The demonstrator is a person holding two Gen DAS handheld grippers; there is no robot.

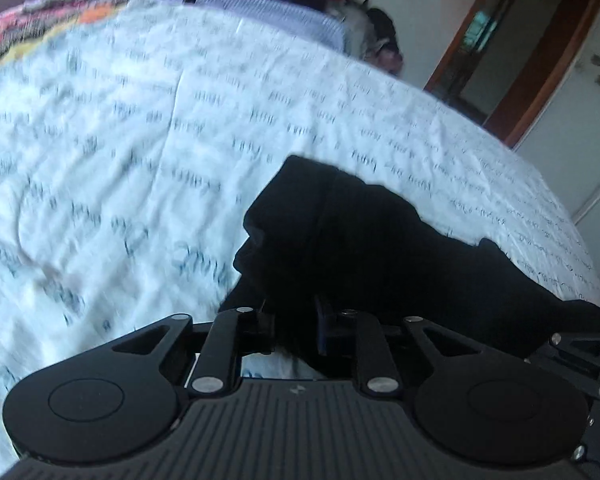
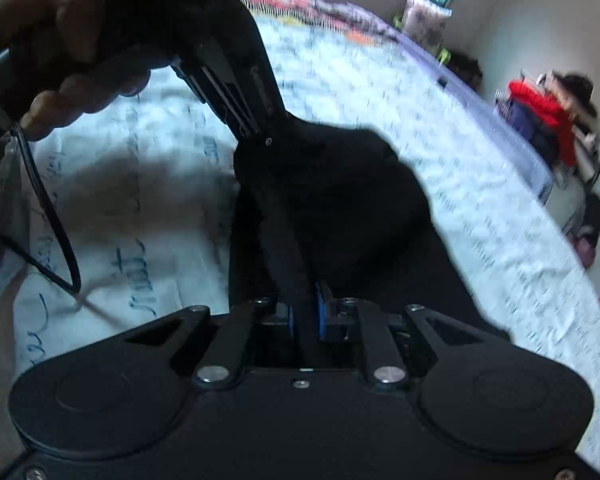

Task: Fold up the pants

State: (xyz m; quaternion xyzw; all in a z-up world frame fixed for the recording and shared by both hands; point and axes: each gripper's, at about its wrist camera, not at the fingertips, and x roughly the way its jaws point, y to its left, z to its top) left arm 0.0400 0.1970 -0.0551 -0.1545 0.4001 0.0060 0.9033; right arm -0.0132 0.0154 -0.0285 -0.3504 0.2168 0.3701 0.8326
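Note:
The black pants (image 1: 340, 240) hang bunched in front of my left gripper (image 1: 296, 328), which is shut on a fold of them above the bed. In the right wrist view the same black pants (image 2: 340, 200) fill the middle, and my right gripper (image 2: 304, 316) is shut on a strip of their fabric between its blue pads. The left gripper's body (image 2: 236, 80), held in a hand, meets the pants at the top of that view. The pants' full shape is hidden in the dark bunch.
The bed sheet (image 1: 140, 160) is white with blue script and wrinkled. A striped blanket (image 1: 28, 20) lies at the far end. A clothes pile with a red garment (image 2: 540, 112) stands by the wall. A wooden door frame (image 1: 540, 60) is right. A black cable (image 2: 56, 220) hangs left.

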